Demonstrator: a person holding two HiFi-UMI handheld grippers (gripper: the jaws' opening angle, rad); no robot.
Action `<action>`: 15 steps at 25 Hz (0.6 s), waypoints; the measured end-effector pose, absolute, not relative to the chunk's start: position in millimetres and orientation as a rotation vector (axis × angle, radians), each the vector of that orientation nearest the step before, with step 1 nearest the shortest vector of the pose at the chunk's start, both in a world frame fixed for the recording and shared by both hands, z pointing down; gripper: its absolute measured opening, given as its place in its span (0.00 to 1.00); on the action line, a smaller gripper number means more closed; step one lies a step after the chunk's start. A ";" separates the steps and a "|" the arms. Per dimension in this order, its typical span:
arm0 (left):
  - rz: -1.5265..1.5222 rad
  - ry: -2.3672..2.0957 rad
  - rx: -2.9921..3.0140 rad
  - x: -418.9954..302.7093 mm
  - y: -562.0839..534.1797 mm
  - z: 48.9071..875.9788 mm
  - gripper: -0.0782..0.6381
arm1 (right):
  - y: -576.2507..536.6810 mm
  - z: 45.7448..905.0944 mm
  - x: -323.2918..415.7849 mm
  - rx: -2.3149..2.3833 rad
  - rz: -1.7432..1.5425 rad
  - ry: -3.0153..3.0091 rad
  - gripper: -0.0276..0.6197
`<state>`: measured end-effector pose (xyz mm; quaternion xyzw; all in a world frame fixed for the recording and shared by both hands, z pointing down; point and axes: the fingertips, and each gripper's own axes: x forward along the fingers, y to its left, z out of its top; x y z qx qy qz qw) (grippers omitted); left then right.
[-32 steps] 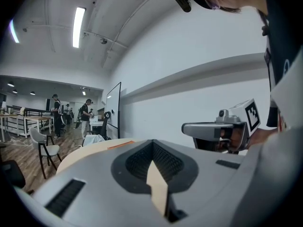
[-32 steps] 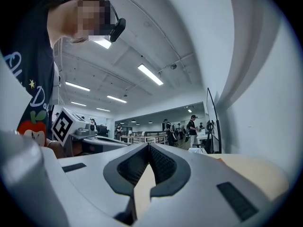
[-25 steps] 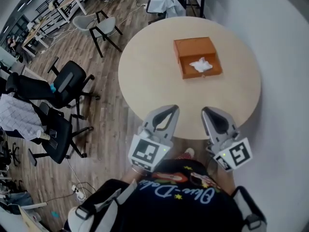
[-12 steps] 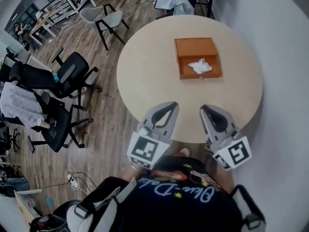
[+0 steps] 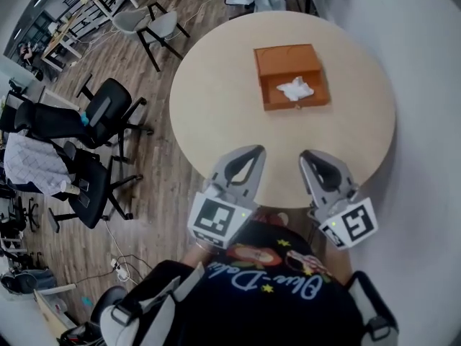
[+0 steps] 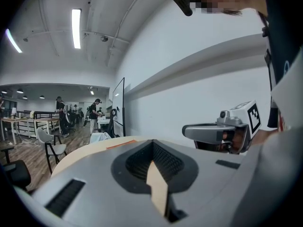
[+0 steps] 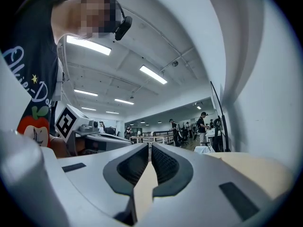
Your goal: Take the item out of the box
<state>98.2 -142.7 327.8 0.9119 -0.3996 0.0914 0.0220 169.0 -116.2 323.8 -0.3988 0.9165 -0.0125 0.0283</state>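
Note:
An open orange box (image 5: 284,58) lies on the far side of the round beige table (image 5: 216,107). A crumpled white item (image 5: 296,90) rests inside its near half. My left gripper (image 5: 252,152) and right gripper (image 5: 310,156) hover side by side over the table's near edge, well short of the box, both with jaws together and holding nothing. In the left gripper view the left gripper (image 6: 152,142) points across the table, where the box (image 6: 120,144) shows as a thin orange sliver. The right gripper (image 7: 150,146) in its own view shows only a hairline slit between its jaws.
Black office chairs (image 5: 101,117) and a grey chair (image 5: 155,24) stand on the wooden floor left of the table. A white wall (image 5: 425,85) runs close along the table's right side. People stand far off in the room (image 6: 94,112).
The head view has shifted a little, so the box and table sit slightly higher in the picture. Both grippers stay at the near edge, still shut.

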 end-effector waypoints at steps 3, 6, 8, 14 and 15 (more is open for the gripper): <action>0.283 -1.214 2.832 103.0 -150.2 331.7 0.09 | -120.9 327.0 173.7 -1.272 -0.064 2.826 0.04; 0.279 -1.185 2.843 108.0 -160.6 332.0 0.09 | -128.6 324.1 178.2 -1.315 -0.065 2.824 0.04; 0.257 -1.169 2.853 110.7 -168.0 328.2 0.09 | -133.9 320.3 178.8 -1.331 -0.056 2.825 0.04; 0.225 -1.143 2.873 112.5 -193.4 324.3 0.09 | -159.1 314.2 177.9 -1.356 -0.024 2.844 0.05; 0.220 -1.142 2.869 111.9 -197.8 325.6 0.09 | -164.1 314.7 177.5 -1.357 -0.018 2.851 0.05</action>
